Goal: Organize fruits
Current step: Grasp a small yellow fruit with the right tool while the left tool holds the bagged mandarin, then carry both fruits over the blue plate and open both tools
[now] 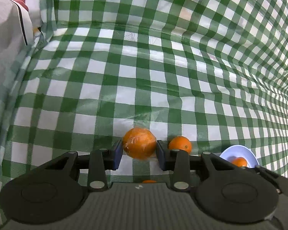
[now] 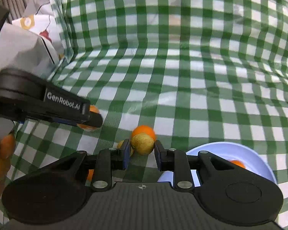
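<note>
Left gripper (image 1: 139, 154): jaws clamped on a plastic-wrapped orange (image 1: 139, 143), lifted over the checked table (image 1: 144, 80). Just right of it, a second orange (image 1: 180, 144) on the cloth, then a blue bowl (image 1: 245, 150) (one orange inside). Right gripper (image 2: 142, 154): jaws pressed against a yellowish fruit (image 2: 142, 143), an orange touching behind it.
</note>
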